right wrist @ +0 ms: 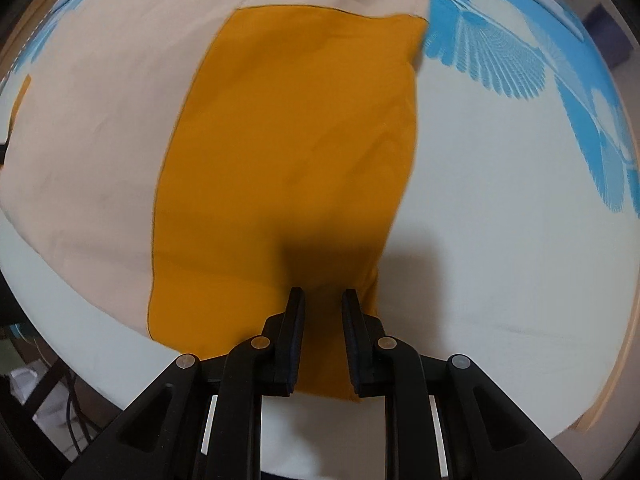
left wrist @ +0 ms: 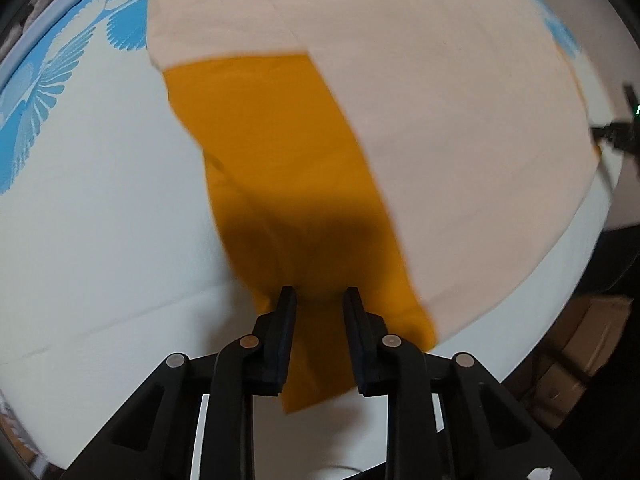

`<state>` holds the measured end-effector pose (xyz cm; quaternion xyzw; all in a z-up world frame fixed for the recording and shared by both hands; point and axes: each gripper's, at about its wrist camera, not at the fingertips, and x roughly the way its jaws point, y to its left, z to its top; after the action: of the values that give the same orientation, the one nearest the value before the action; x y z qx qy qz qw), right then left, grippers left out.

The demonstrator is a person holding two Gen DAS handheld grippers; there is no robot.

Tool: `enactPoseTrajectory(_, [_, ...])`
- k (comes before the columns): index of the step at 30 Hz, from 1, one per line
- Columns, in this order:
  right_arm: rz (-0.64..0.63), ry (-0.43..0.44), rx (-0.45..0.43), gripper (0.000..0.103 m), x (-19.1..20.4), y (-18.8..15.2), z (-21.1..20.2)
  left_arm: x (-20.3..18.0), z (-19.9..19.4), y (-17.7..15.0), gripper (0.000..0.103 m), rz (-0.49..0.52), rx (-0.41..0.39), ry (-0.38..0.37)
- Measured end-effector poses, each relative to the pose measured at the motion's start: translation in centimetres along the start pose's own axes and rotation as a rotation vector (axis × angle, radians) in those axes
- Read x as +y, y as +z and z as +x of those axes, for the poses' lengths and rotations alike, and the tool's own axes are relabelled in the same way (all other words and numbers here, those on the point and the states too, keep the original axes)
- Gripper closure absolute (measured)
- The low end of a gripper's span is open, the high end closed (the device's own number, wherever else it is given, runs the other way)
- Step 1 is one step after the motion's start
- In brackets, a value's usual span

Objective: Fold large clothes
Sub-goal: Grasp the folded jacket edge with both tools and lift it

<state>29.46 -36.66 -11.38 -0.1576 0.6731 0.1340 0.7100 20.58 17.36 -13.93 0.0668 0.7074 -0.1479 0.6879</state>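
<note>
A large garment, cream [left wrist: 440, 120] with mustard-yellow panels [left wrist: 272, 152], lies spread on a white and blue patterned sheet. In the left wrist view my left gripper [left wrist: 319, 294] holds the near end of a yellow panel between its fingers, lifted a little. In the right wrist view my right gripper [right wrist: 322, 295] holds the near edge of the other yellow panel [right wrist: 288, 152], with cream cloth [right wrist: 100, 128] to its left. Both jaws stand narrowly apart with yellow cloth between them.
The sheet [left wrist: 100, 220] has a blue feather pattern [right wrist: 500, 60] along its far edge. Cardboard boxes [left wrist: 576, 344] stand on the floor beyond the near right edge. Cables and a pale box [right wrist: 48, 400] lie below the edge at the left.
</note>
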Motion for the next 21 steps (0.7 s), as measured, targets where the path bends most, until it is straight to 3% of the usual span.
enactPoseTrajectory(2, [-0.002, -0.017, 0.027, 0.083, -0.2, -0.7, 0.5, -0.5, 1.2, -0.9, 0.080, 0.028, 0.039, 0.053])
enactPoseTrajectory(6, [0.022, -0.025, 0.024, 0.083, -0.5, -1.4, 0.0, -1.0, 0.5, -1.2, 0.080, 0.004, 0.015, 0.092])
enactPoseTrajectory(8, [0.017, -0.070, -0.012, 0.083, -0.4, -1.5, -1.1, -1.6, -0.6, -1.3, 0.081, -0.003, -0.009, 0.137])
enactPoseTrajectory(10, [0.005, -0.110, -0.102, 0.083, 0.3, -1.4, -3.4, -2.4, -2.6, -1.2, 0.081, -0.023, -0.084, 0.186])
enactPoseTrajectory(11, [0.007, -0.121, -0.192, 0.083, 1.0, -1.1, -5.6, -2.9, -3.4, -1.1, 0.083, -0.031, -0.120, 0.192])
enactPoseTrajectory(13, [0.017, -0.080, -0.324, 0.082, 2.3, -0.6, -8.6, -4.9, -5.2, -0.5, 0.083, -0.034, -0.215, 0.164])
enactPoseTrajectory(15, [-0.001, -0.002, -0.400, 0.082, 4.5, 0.5, -10.1, -7.3, -5.6, 0.8, 0.083, -0.012, -0.260, 0.120])
enactPoseTrajectory(18, [-0.079, 0.053, -0.348, 0.082, 7.6, 1.7, -8.6, -8.3, -4.2, 1.6, 0.078, 0.043, -0.227, 0.110])
enactPoseTrajectory(21, [-0.182, -0.009, -0.188, 0.082, 10.6, 1.8, -4.4, -7.2, -0.6, 1.4, 0.078, 0.074, -0.108, 0.187])
